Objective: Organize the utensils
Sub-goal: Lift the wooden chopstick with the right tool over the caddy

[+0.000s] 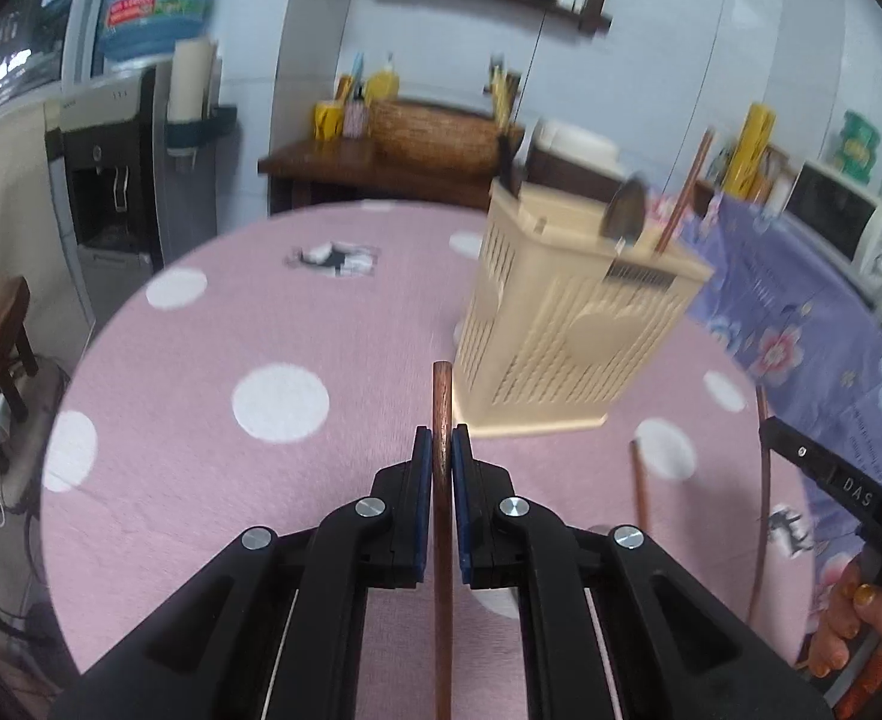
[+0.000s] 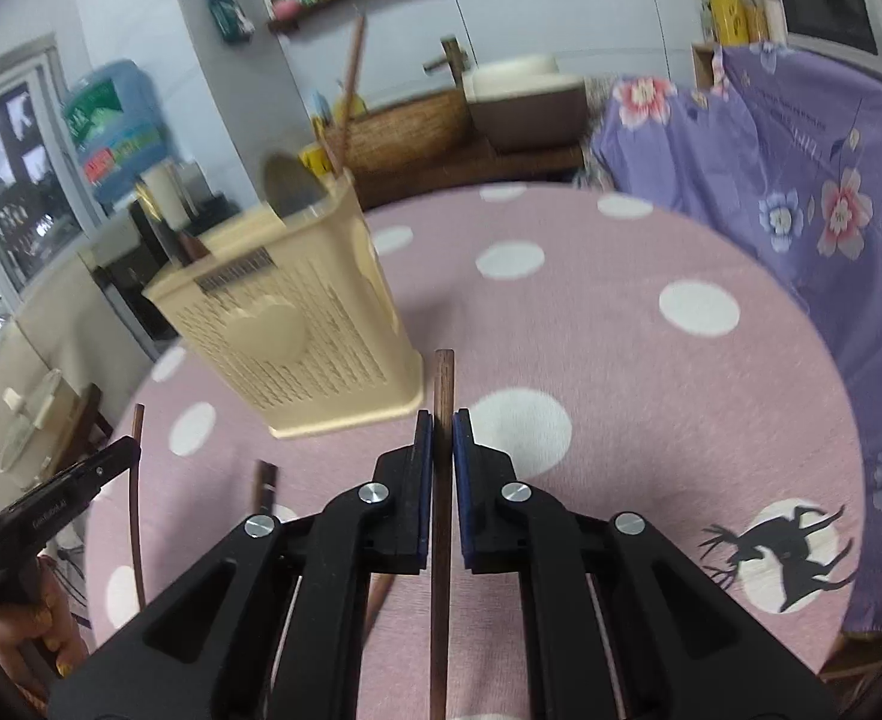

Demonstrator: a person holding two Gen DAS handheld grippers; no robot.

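Both tight — left gripper (image 1: 441, 444) on one brown chopstick (image 1: 442, 396), right gripper (image 2: 441, 429) on another chopstick (image 2: 443, 384).

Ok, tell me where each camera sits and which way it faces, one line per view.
Left wrist: sits on the left claw, looking forward and down over the pink dotted table at the beige utensil holder; its claw grips a brown chopstick.
Right wrist: sits on the right claw, facing the same holder, gripping another chopstick.
Shared: table, holder, and each view catches the opposite claw at its edge.
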